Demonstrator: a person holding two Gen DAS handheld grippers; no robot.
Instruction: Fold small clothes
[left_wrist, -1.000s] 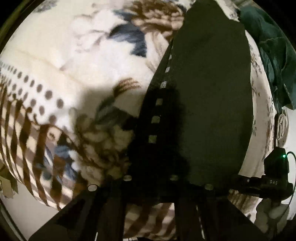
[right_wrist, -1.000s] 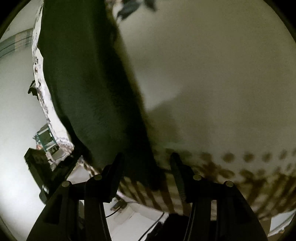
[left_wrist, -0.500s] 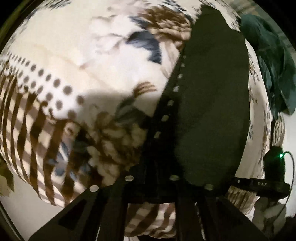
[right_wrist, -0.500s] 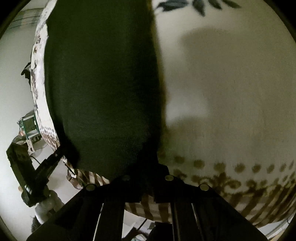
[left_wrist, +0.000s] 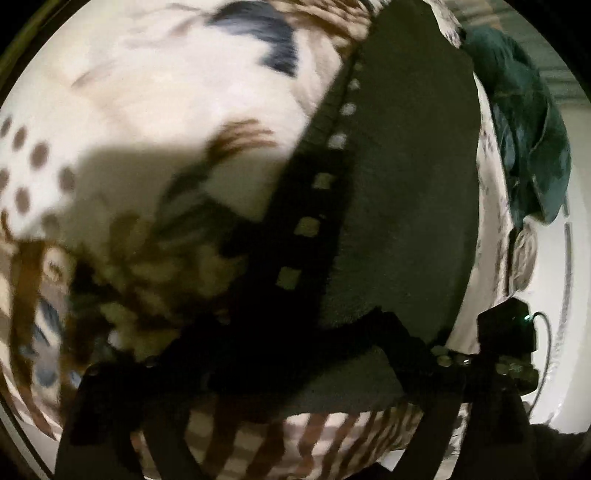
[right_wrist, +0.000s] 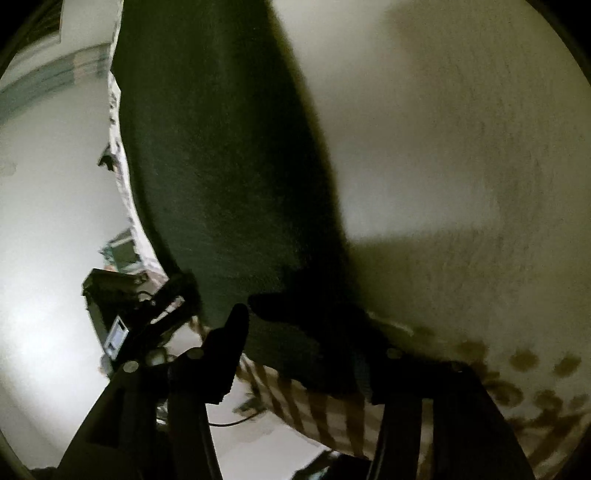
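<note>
Garment (left_wrist: 406, 177) flat on blanket (left_wrist: 177, 110), near its front edge. Squares band (left_wrist: 317, 181) along garment's left side. Second cloth heap (left_wrist: 528, 125) right, behind garment, at blanket's far edge.

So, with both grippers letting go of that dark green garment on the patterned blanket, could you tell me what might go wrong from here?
1. The left gripper and right gripper have jaws opening over the dark green fabric garment's near edge; a finger could snag and drag it.
2. That edge lies close to the floral plush blanket's striped border, so it might slide off.
</note>
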